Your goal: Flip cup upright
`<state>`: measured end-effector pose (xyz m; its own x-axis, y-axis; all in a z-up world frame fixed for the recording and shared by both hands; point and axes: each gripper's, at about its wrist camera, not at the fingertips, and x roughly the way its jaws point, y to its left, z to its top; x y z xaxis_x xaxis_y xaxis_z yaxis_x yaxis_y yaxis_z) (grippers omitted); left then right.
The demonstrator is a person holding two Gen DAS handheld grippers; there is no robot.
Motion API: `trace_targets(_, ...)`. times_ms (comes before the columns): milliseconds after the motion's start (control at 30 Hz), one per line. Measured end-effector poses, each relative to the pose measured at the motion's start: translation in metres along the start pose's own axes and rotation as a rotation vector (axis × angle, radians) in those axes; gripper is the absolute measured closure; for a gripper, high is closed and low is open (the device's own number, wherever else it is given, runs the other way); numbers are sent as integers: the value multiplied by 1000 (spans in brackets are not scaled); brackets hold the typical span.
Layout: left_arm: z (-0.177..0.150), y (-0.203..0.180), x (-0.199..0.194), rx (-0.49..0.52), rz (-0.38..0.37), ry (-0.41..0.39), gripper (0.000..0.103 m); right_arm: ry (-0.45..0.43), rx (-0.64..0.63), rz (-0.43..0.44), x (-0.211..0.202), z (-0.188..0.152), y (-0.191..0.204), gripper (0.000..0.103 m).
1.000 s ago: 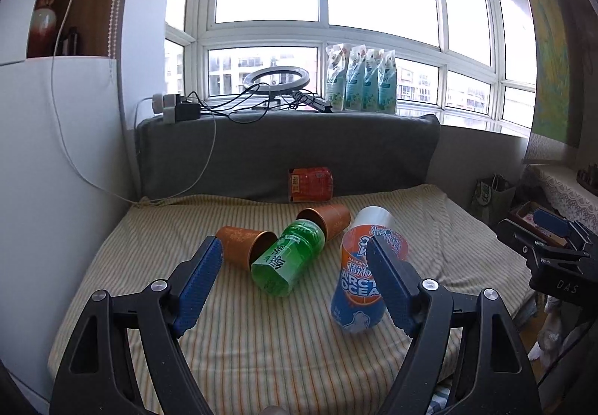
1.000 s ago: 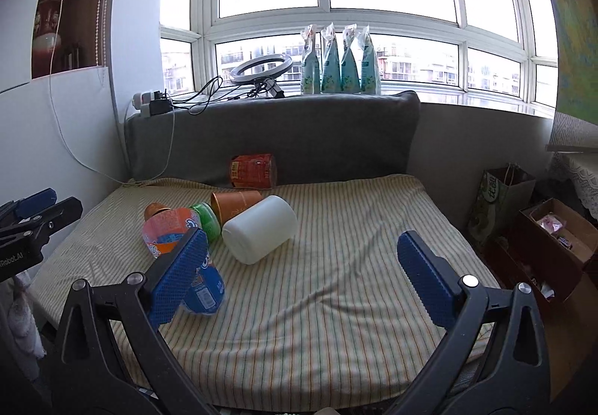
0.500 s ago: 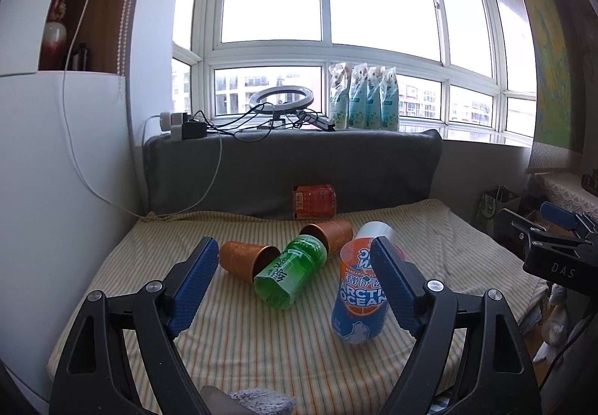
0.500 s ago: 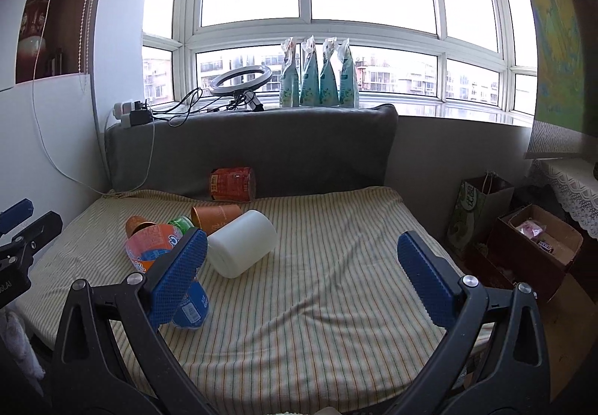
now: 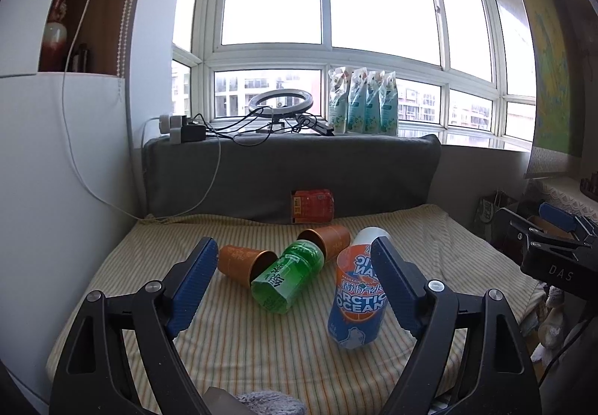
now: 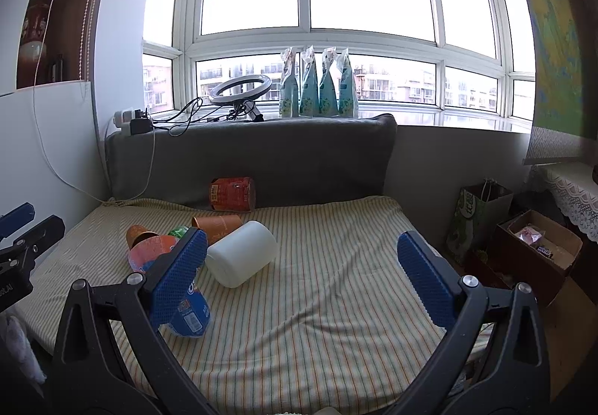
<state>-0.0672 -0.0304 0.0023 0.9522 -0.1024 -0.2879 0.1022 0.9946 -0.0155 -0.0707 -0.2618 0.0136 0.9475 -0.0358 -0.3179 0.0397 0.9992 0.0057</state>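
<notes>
The left gripper (image 5: 295, 284) fills the lower frame, its blue-padded fingers (image 5: 192, 288) spread wide, gripping nothing. The right gripper (image 6: 302, 276) is likewise low in its view, fingers (image 6: 426, 280) wide apart, empty; it also shows at the right edge of the left view.

The right gripper's blue fingers (image 6: 179, 276) hide much of the Arctic Ocean cup (image 6: 187, 306).
</notes>
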Motion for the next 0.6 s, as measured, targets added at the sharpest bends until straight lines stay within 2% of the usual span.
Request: trace_targets(600,1,1,1,-6,8,3,19,-4,-6,1,0,0,3,0)
